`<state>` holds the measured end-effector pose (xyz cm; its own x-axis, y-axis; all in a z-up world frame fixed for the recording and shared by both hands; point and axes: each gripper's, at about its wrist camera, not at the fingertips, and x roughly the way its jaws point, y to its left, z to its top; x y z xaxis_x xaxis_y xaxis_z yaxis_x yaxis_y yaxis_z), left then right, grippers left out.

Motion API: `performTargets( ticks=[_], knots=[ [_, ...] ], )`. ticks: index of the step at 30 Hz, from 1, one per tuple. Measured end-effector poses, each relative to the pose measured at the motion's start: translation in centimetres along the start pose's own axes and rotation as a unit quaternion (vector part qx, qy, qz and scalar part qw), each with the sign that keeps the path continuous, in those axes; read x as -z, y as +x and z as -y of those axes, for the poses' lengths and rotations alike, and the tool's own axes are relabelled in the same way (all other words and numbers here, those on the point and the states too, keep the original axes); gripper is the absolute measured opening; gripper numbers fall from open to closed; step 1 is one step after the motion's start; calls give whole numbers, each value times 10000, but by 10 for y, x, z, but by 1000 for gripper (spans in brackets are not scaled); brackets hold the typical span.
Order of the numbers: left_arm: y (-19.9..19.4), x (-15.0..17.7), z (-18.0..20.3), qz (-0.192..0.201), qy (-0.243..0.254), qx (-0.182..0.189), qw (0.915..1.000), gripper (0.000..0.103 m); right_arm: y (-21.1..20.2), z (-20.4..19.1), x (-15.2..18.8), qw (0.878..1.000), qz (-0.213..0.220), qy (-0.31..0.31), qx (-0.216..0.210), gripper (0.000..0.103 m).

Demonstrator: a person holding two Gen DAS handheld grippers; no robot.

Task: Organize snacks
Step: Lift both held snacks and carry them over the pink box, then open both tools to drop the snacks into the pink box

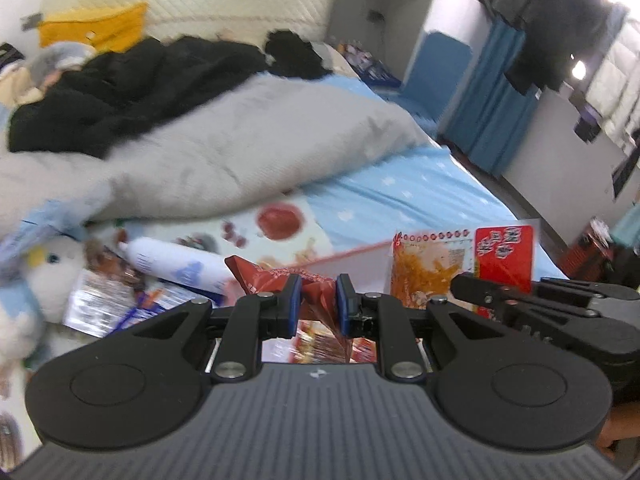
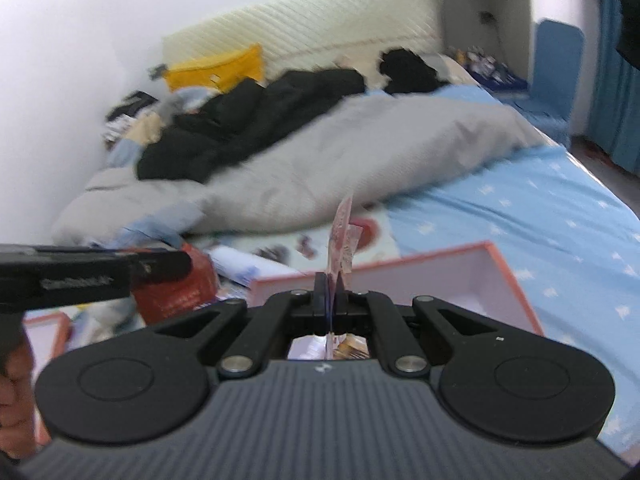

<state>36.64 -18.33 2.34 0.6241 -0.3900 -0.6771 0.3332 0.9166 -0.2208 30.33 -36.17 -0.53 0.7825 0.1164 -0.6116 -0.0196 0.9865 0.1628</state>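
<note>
Two packets are held at once: your left gripper point(image 1: 316, 300) has its fingers clamped on a crumpled red snack bag point(image 1: 280, 276), and your right gripper point(image 2: 331, 294) pinches a flat orange-and-red packet point(image 1: 460, 268) edge-on. Lower each over the pink box point(image 2: 496, 276) on the bed point(image 2: 540, 208) before releasing.

The left gripper point(image 1: 317, 300) was matt black plastic with blue pads and bright metal pins, its ribbed grey body matt too. It pinched a crinkled, glossy red foil packet point(image 1: 280, 278). The right gripper point(image 2: 331, 294) held a shiny film snack pack point(image 1: 464, 268). The pink box point(image 2: 460, 276) looked like smooth card; the grey quilt point(image 1: 240, 152) was soft cloth.
</note>
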Motion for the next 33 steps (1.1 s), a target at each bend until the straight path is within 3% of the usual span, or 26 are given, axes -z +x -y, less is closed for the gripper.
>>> performTargets(
  ticks=[9,18,20,22,24,25,26,33],
  knots=[
    [76,22,40,-862,203,179,9959,22,35,54,41,9969,-642,325,329,3],
    [107,38,32,-1141,20,66,9935,23,43,67,70,9959,-741,371,368,5],
    [107,39,30,-1122,29,-35,9937,29,43,70,72,9954,-773,453,342,6],
    [105,37,26,-1150,38,-71,9933,61,43,71,71,9950,-805,513,282,7],
    [98,35,22,-995,25,-108,9950,65,41,73,69,9950,-760,592,253,33],
    [94,33,21,-939,31,-108,9955,65,38,73,69,9955,-676,621,242,60],
    [90,32,19,-888,20,-94,9960,65,36,73,67,9962,-571,612,242,69],
    [49,23,10,-389,83,-61,9992,65,9,68,51,9980,-112,567,263,67]
  ],
)
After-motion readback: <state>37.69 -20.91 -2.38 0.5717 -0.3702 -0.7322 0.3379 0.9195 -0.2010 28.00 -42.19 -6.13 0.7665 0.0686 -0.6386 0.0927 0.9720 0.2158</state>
